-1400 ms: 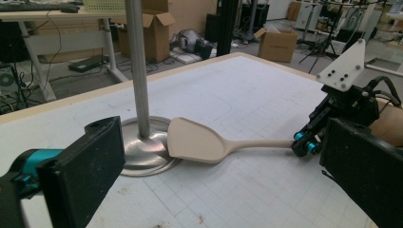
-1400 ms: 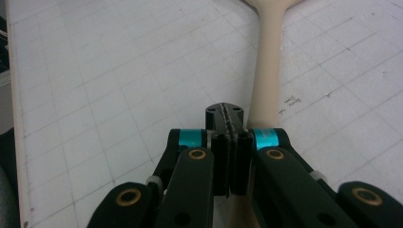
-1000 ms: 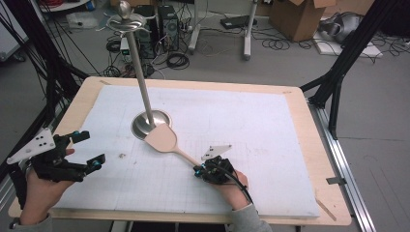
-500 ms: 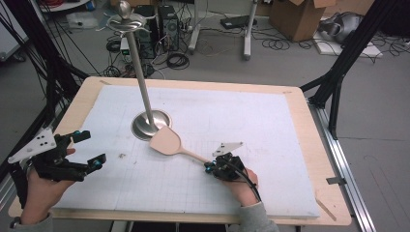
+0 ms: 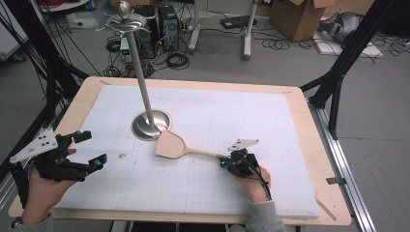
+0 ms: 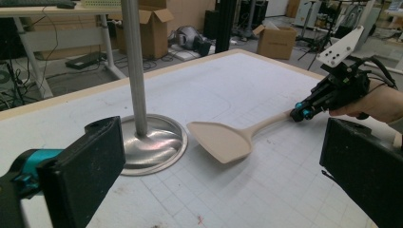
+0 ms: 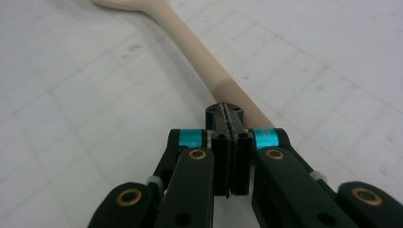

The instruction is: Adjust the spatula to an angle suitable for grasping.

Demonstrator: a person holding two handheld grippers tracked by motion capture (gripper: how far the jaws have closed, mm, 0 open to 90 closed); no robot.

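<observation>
In the right gripper view the spatula's blade is cut off at the top edge, and the end of its handle lies hidden under the black jaws, so whether the pads bite the wood or merely sit pressed together over it cannot be told there. From the high view the right gripper sits at the handle's end, its fingertips meeting the wood, with the hand behind it near the table's front edge. Its jaws stand fully closed, pads face to face with no gap. The left gripper rests by the left edge near the front corner, jaws spread wide with nothing between them; in its own view the two pads frame the scene and cover the lower corners. The spatula is pale, plain wood with a broad flat blade and a slim round handle; it lies flat on the white gridded mat, about the middle of the table, blade toward the steel stand and just beside its round base, handle running to the right and slightly toward the front. The stand's pole top is blurred against the floor clutter.
</observation>
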